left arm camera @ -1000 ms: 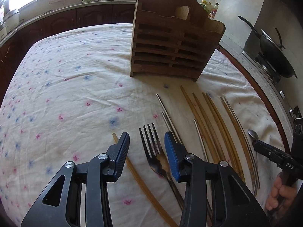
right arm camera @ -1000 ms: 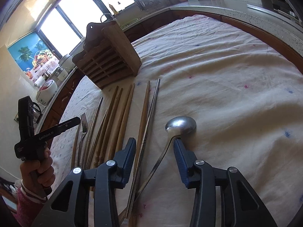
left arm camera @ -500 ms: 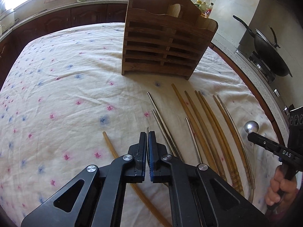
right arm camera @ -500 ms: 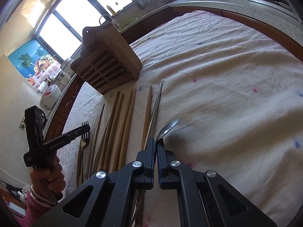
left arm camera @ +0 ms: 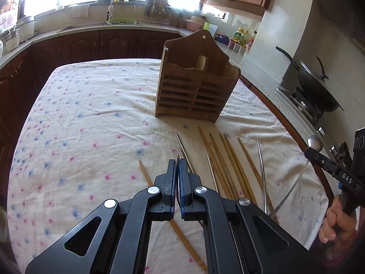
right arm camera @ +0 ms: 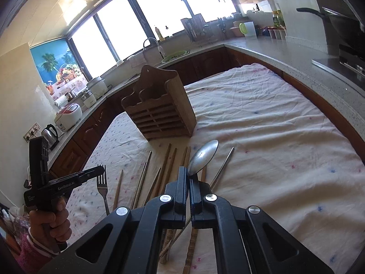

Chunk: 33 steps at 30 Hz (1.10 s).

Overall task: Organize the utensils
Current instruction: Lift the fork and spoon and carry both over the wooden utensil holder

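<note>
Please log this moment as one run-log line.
left gripper: shut on fork | right gripper: shut on spoon | both lifted | holder: upright

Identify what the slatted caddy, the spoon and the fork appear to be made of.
Caddy: wood, brown and matte, with visible grain and slatted boards. Spoon in the right gripper: metal, likely stainless steel, with a dull grey sheen. Fork in the left gripper: metal too, darker and shiny.

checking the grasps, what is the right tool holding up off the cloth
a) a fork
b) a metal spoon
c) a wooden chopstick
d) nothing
b: the right tool is shut on the handle of the metal spoon, whose bowl sticks up above the tool's tips, clear of the cloth.
</note>
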Tool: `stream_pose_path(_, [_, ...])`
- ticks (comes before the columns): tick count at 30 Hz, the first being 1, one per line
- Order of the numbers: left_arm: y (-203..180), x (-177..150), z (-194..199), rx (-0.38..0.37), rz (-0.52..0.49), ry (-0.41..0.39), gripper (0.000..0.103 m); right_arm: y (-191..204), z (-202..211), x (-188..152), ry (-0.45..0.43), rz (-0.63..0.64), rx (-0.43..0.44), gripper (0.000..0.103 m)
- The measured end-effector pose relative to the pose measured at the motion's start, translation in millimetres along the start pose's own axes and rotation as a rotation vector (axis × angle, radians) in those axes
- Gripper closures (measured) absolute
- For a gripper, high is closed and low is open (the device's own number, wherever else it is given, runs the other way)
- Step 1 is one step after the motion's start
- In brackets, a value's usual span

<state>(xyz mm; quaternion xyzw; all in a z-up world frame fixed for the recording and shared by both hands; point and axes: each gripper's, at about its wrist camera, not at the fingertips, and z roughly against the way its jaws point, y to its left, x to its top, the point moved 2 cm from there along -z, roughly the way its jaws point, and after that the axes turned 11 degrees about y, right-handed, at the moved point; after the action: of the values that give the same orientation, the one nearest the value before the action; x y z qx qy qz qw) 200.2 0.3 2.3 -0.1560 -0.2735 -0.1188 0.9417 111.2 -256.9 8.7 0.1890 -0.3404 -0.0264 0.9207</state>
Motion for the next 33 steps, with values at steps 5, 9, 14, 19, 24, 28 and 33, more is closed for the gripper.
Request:
stream_pose_path(5, [1.3,3.7,24.4,-0.002,0.019,-0.073,0.101,7.7,12.1,7.8,-0.046,0.035,-0.012,0.101])
stream_pose_path(9, [2.4,6.7,37.4,0.021,0.027,-0.123,0.101,12.4,20.3,15.6,-0.086,0.052,-0.014,0.101])
stream_pose_path(14, [4.6,10.7,42.8,0.031,0.035,-0.147,0.101,16.1,19.2,25.2,-0.106,0.060,-0.011,0.101])
stream_pose_path(19, [5.2,18.7,47.6,0.036,0.039,-0.171,0.101,18.2,17.6,33.1,-0.121,0.069,-0.016,0.101])
stream_pose_path(24, [4.8,35.6,53.2,0.050,0.040,-0.201,0.101,17.9,14.2,45.7,-0.143,0.077,-0.020,0.101])
stream_pose_path(28, [4.1,57.1,61.2,0.069,0.034,-0.241,0.101,19.3,11.8,63.0,-0.171,0.083,-0.019,0.101])
stream_pose_path(33, [3.9,95.0,72.8,0.105,0.030,-0.311,0.101,30.4,13.6,99.3,-0.246,0.123,-0.027,0.101])
